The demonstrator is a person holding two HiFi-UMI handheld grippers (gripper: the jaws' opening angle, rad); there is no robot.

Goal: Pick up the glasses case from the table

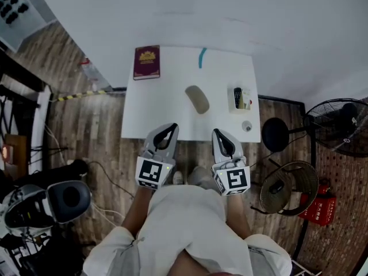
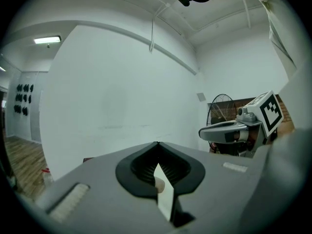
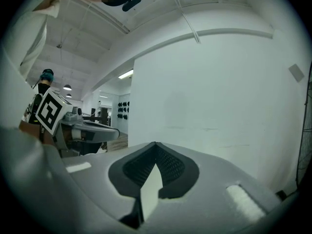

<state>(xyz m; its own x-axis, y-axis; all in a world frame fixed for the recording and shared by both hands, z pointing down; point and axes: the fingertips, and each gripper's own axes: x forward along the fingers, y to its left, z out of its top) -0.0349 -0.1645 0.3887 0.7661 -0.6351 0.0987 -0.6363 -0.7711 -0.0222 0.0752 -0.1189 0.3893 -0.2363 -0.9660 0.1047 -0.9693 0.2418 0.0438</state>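
Maroon book (image 1: 146, 62) lies far left; white holder (image 1: 241, 100) sits right; black pedestal fan (image 1: 343, 125) stands further right.

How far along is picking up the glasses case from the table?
Nothing looks done: the glasses case lies untouched in the middle of the white table. In hand: nothing; the left gripper and right gripper hover at the table's near edge, jaws together and empty. Left to do: reach the case, open a gripper, close on it and lift.
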